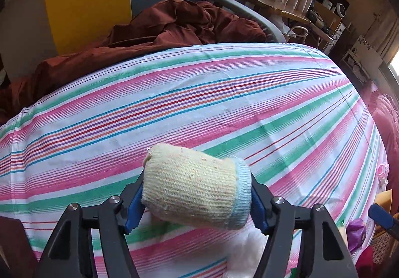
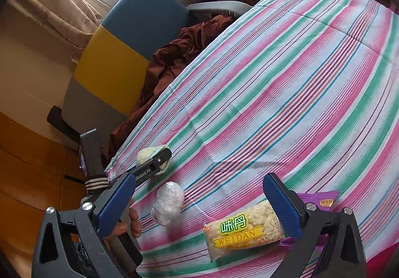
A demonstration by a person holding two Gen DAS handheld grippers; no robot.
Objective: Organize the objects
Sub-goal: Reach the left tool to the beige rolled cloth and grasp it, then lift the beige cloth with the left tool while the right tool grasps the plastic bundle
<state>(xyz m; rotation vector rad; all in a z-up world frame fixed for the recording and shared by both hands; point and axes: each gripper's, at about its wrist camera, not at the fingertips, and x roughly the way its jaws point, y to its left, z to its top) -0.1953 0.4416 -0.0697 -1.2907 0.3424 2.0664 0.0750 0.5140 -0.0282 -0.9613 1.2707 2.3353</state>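
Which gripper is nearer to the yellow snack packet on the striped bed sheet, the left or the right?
Right. The right gripper hangs open directly over the snack packet, one finger at its end. The left gripper is further off across the sheet, shut on a rolled sock.

My left gripper (image 1: 197, 199) has black arms and blue finger pads; between them sits a rolled sock (image 1: 197, 189), pale yellow ribbed knit with a light blue cuff. My right gripper (image 2: 202, 205) wears the same black and blue. The bed sheet (image 1: 224, 93) runs in pink, green, white, red, purple and teal stripes. Rust-brown blanket (image 1: 174, 26) behind it. Headboard (image 2: 129, 43) in blue, yellow and grey blocks. Snack packet (image 2: 243, 230): clear, yellowish contents, green characters, gold band reading WEIDAN. Purple packet (image 2: 321, 199) beside it. Whitish translucent wrapped bundle (image 2: 168, 203).
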